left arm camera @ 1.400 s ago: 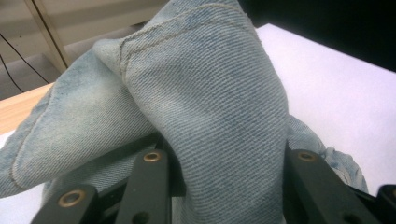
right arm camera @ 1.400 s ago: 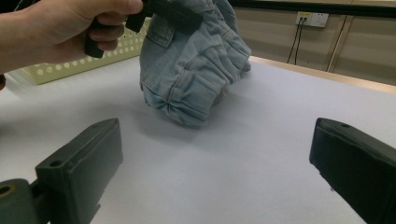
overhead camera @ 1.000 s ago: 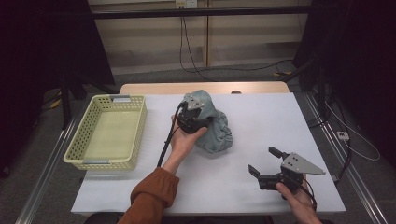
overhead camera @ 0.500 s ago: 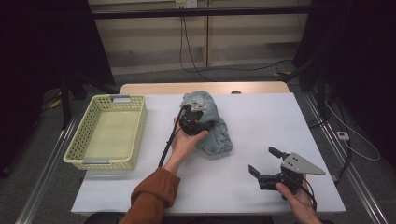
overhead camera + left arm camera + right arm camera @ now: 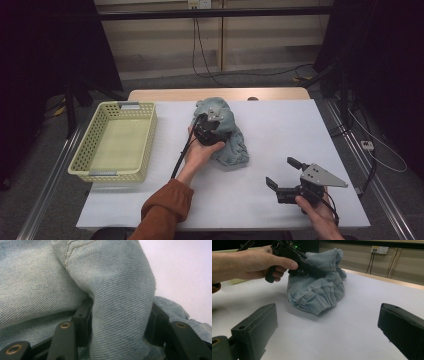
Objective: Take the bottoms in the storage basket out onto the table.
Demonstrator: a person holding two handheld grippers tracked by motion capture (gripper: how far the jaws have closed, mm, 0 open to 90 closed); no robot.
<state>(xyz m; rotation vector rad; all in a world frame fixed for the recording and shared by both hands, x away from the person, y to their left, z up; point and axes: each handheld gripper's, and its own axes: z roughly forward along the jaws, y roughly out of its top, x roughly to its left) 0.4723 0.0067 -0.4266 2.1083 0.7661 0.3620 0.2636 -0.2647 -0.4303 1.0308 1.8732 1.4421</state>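
Note:
A crumpled light-blue denim garment [image 5: 234, 147] lies heaped at the middle of the white table [image 5: 290, 120]. My left gripper [image 5: 216, 129] is pushed into the top of the heap from its left side. In the left gripper view a thick denim fold [image 5: 120, 290] fills the gap, and both pads [image 5: 83, 320] touch it. These jaws have just been opening with the fold still between them. My right gripper [image 5: 281, 171] rests near the front right of the table, open and holding nothing. In the right gripper view it faces the denim garment [image 5: 317, 292] and the left gripper [image 5: 310, 270].
A pale yellow plastic basket [image 5: 112, 173] stands at the left side of the table with nothing in it. Bare white table lies between the garment and the right gripper. Cables run across the floor behind the table.
The left hand has shifted only slightly on the garment. The right gripper has stayed where it was.

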